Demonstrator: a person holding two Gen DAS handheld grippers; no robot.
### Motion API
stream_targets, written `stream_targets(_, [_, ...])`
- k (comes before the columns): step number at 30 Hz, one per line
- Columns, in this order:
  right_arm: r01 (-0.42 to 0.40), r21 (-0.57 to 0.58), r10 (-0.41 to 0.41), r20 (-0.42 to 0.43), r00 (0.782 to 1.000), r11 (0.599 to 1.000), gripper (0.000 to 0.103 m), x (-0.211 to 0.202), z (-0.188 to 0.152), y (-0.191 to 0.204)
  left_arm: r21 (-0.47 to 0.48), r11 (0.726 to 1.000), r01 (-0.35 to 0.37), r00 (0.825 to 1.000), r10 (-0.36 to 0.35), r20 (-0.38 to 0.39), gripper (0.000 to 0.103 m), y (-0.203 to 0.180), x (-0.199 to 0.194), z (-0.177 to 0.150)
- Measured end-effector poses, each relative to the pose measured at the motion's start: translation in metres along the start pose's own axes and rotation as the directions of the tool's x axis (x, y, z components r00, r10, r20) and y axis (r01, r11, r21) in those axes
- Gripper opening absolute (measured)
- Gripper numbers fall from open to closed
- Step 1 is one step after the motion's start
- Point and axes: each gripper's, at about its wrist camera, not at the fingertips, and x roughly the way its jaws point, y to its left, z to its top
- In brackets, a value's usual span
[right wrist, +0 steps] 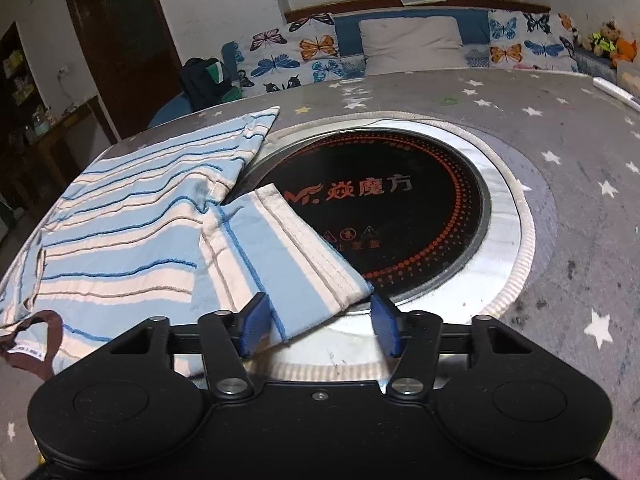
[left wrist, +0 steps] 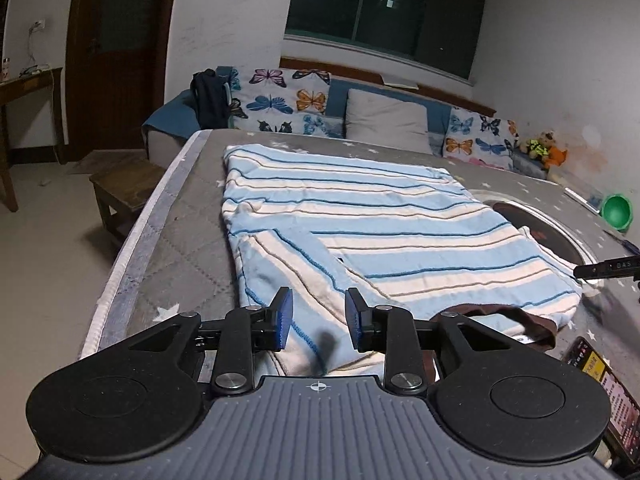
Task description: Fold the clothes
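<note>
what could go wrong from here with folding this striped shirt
1. The right sleeve lies over the induction cooktop set into the table; if the plate were warm, the fabric might scorch.
2. The right gripper is open around the sleeve's cuff corner, so a shallow pinch could slip off.
3. The left gripper is open over the left sleeve, which is already folded onto the striped shirt; closing there might catch two layers and drag the body askew.
</note>
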Motion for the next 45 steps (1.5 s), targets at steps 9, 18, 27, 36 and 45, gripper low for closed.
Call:
stream_targets(9, [0.035,-0.013,-0.035,0.014,0.999,0.999,0.010,0.006,0.003,0.000,-0.011,1.000,-0.011,1.000,0.011,0.003,0.034,0.004,-0.001,-0.001])
stream_targets(18, [-0.234,0.014,0.230,0.136,0.964,0.972,0.007,-0.044,0.024,0.028,-0.009,1.000,-0.030,0.999,0.030,0.015,0.039,0.007,-0.007,0.000])
stream_targets(27, [-0.460,-0.124,0.461,-0.016,0.887,0.879,0.010,-0.028,0.027,0.104,0.013,0.999,-0.037,0.999,0.037,0.015,0.046,0.007,-0.015,0.000])
stream_targets(36, [-0.434,-0.185,0.421,-0.104,0.901,0.882,0.028,-0.003,0.031,0.108,0.057,0.998,-0.030,0.999,0.031,-0.010,0.049,0.009,-0.017,-0.003])
stream_targets(45, [-0.325,-0.281,0.287,-0.168,0.943,0.903,0.028,0.027,0.019,0.098,0.126,0.992,0.015,0.994,0.000,-0.113,0.048,0.003,0.007,-0.010])
